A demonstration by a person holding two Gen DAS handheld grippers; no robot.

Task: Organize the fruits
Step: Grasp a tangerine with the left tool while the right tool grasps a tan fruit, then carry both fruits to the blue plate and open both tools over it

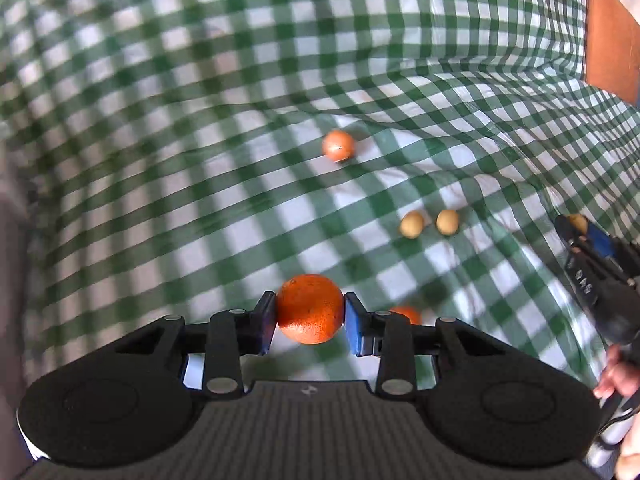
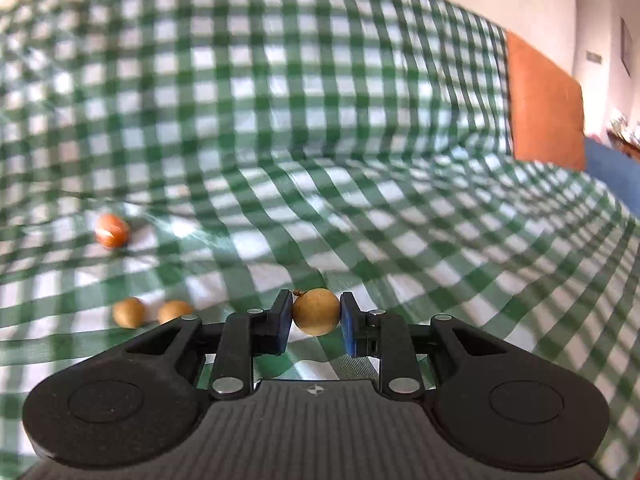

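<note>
Gripping an orange (image 1: pixel 310 309), the left claw (image 1: pixel 310 322) mirrors the right claw (image 2: pixel 315 322) pinching a tan fruit (image 2: pixel 316 311).

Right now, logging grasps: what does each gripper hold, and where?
Left gripper pinches the orange at its sides; right gripper pinches a small tan fruit likewise.

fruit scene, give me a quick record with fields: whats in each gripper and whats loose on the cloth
surface: green and white checked cloth
left gripper: shut on orange
right gripper: shut on tan round fruit
loose tan fruits: two side by side, apart
loose reddish fruit: one, farther back
second orange fruit: partly hidden behind the left gripper's fingers
</note>
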